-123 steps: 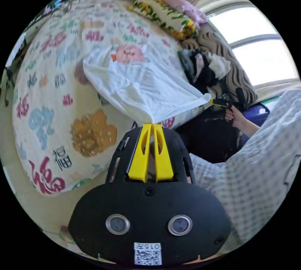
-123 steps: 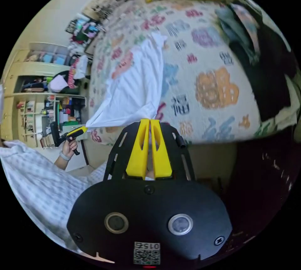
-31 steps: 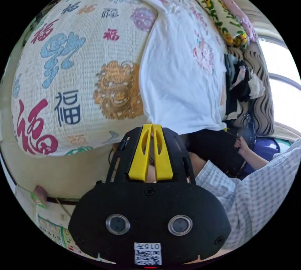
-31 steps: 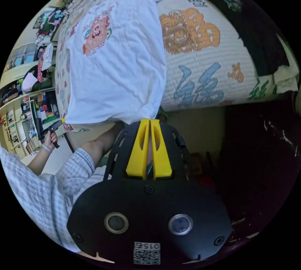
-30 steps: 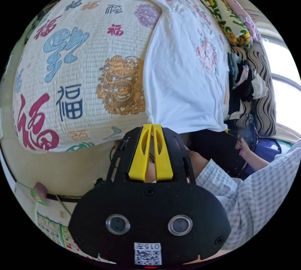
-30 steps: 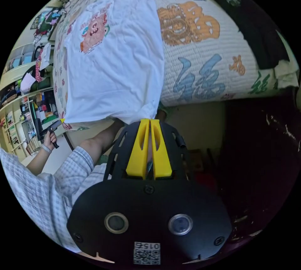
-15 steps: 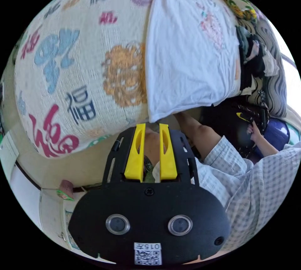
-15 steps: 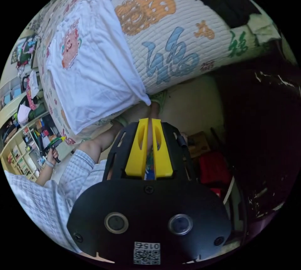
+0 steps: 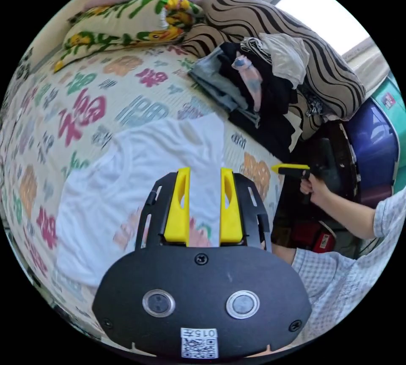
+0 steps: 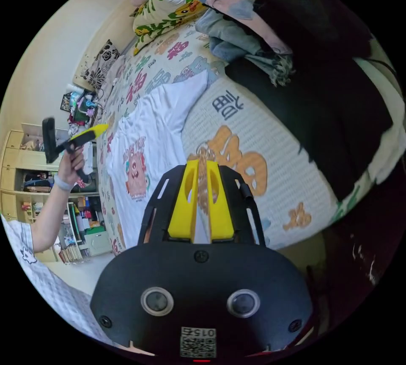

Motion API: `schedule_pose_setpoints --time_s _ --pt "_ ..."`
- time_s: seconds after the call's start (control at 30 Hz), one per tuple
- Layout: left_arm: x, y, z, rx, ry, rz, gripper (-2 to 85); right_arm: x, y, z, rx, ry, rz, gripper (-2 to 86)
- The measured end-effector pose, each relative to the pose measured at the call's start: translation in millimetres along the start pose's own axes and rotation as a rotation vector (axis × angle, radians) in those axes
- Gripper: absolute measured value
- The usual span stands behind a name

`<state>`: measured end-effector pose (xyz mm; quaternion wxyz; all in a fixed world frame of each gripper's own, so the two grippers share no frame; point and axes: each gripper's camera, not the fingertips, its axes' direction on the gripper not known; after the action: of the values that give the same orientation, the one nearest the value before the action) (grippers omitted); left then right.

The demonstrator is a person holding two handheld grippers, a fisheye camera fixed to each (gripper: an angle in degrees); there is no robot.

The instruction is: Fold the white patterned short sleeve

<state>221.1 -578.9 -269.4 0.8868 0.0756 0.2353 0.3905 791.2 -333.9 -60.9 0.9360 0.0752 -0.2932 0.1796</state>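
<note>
The white short sleeve shirt (image 9: 139, 170) lies spread flat on the patterned bed quilt (image 9: 84, 106), its pink cartoon print (image 10: 137, 174) facing up. My left gripper (image 9: 204, 170) hovers above the shirt with its yellow jaws apart and nothing between them. My right gripper (image 10: 201, 164) hangs over the quilt beside the shirt (image 10: 156, 128), jaws a narrow gap apart and empty. A hand holds each gripper off the bed's edge: the right gripper (image 9: 282, 167) shows in the left gripper view, the left gripper (image 10: 99, 128) in the right gripper view.
A pile of dark and grey clothes (image 9: 253, 77) lies on the quilt just beyond the shirt, also in the right gripper view (image 10: 304, 43). Flowered pillows (image 9: 127, 17) and a striped cushion (image 9: 296, 39) lie behind it. Cluttered shelves (image 10: 25, 170) stand beyond the bed.
Both grippers have let go of the shirt's bottom hem and come up above the bed. The left jaws opened wide. The shirt now rests flat on the quilt.
</note>
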Motion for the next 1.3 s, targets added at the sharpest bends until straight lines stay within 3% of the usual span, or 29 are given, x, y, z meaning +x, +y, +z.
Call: schedule_pose_setpoints --time_s 0.1,0.3,0.37,0.5,0.67,0.77,1.03,1.3 --pt "15.7 -103.7 58.4 -0.039 0.109 -0.042 9.9 7.4 -33.8 11.7 -0.013 -0.025 -0.056 4.0" --pt "51.9 -225.9 160.7 -0.221 -0.044 -0.012 9.3 22.2 -70.5 30.9 -0.027 -0.061 -0.097 3.8" --pt "58.2 -241.2 197.1 -0.364 -0.068 0.015 7.5 28.0 -79.0 35.9 -0.027 -0.074 -0.089 3.7" --pt "55.2 -253.7 189.6 -0.333 -0.039 -0.006 2.0 35.2 -91.5 40.8 -0.019 -0.109 -0.083 3.4" --pt "23.7 -243.3 109.6 -0.102 -0.017 -0.109 0.4 33.0 -121.0 53.6 -0.015 -0.139 -0.125 2.8" --pt "3.9 -227.5 77.1 -0.062 -0.043 -0.175 0.3 23.8 -144.4 67.3 -0.03 -0.16 -0.178 3.1" --pt "-20.0 -187.9 67.9 -0.057 -0.063 -0.343 0.1 -31.7 -187.5 128.2 -0.214 -0.265 -0.41 5.8" --pt "-22.5 -178.3 64.6 -0.141 -0.167 -0.428 0.0 -62.6 -200.0 165.2 -0.332 -0.349 -0.475 6.5"
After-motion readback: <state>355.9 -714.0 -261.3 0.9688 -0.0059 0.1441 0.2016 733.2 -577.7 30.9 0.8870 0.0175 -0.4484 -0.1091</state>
